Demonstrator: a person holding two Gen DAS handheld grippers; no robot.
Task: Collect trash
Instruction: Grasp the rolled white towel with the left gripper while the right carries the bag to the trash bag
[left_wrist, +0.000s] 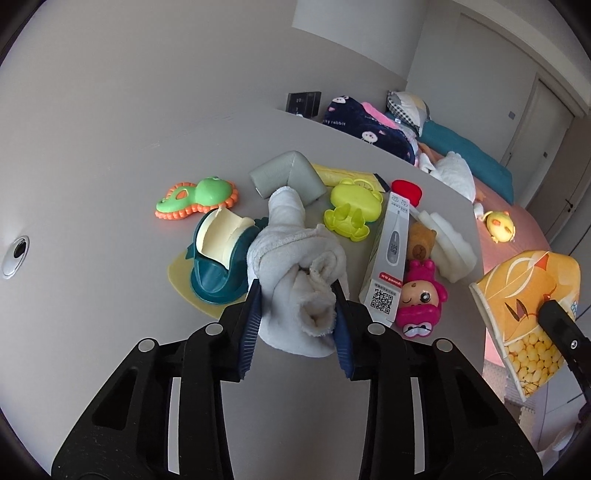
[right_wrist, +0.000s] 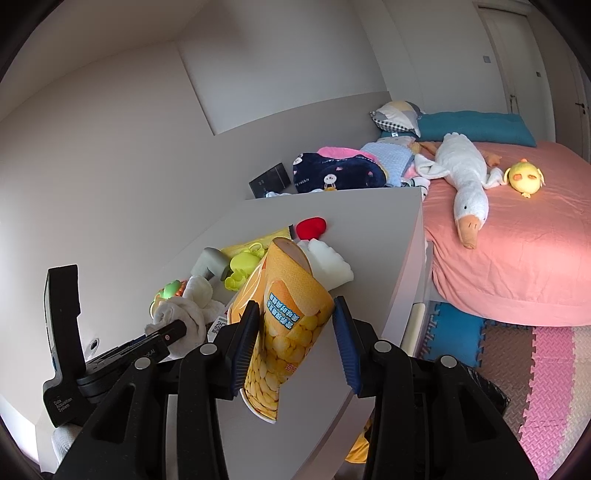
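My left gripper (left_wrist: 298, 299) is shut on a crumpled white cloth (left_wrist: 295, 266) and holds it over the grey table (left_wrist: 110, 229); the cloth also shows in the right wrist view (right_wrist: 186, 314). My right gripper (right_wrist: 295, 314) is shut on a yellow-orange corn snack cup (right_wrist: 286, 325), tilted, held above the table's right part (right_wrist: 369, 236). The cup also shows at the right of the left wrist view (left_wrist: 524, 310), beyond the table edge.
On the table lie a green frog toy (left_wrist: 199, 195), a teal and cream holder (left_wrist: 218, 258), a grey foam elbow (left_wrist: 288, 173), a yellow frog mould (left_wrist: 354, 210), a thermometer box (left_wrist: 388, 266), a pink doll (left_wrist: 421, 299) and white foam (left_wrist: 450, 251). A pink bed (right_wrist: 517, 236) with a plush goose (right_wrist: 465, 177) stands to the right.
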